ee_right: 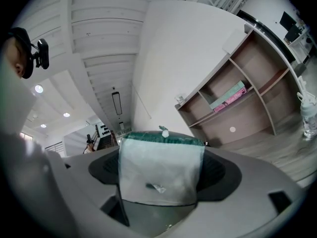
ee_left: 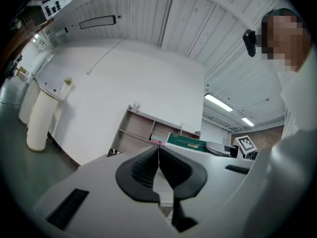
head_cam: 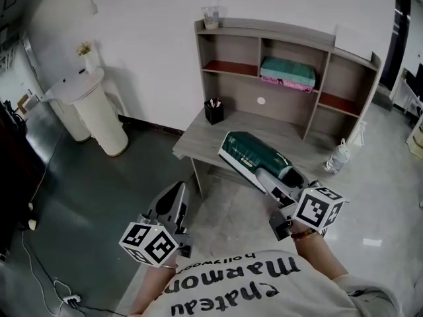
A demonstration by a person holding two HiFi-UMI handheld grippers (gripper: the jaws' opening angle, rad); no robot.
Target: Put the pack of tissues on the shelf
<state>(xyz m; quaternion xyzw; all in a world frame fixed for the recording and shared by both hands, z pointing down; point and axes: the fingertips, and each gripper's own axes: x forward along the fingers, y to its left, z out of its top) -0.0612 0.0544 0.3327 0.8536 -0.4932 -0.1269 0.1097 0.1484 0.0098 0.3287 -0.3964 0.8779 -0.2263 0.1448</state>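
A green and white pack of tissues (head_cam: 250, 152) hangs over the front edge of the grey desk (head_cam: 198, 139), and my right gripper (head_cam: 272, 179) is shut on its near end. In the right gripper view the pack (ee_right: 161, 170) fills the gap between the jaws. The wooden shelf unit (head_cam: 284, 65) stands at the back of the desk, beyond the pack. A teal and pink pack (head_cam: 287, 72) lies in its middle compartment. My left gripper (head_cam: 178, 191) hovers low, to the left of the desk's front corner, shut (ee_left: 158, 155) on nothing.
A black pen holder (head_cam: 213, 111) stands on the desk's left part. A clear cup (head_cam: 211, 17) sits on the shelf's top board. A water bottle (head_cam: 337, 157) stands on the floor at the right. A white round pedestal table (head_cam: 89, 107) is at the left.
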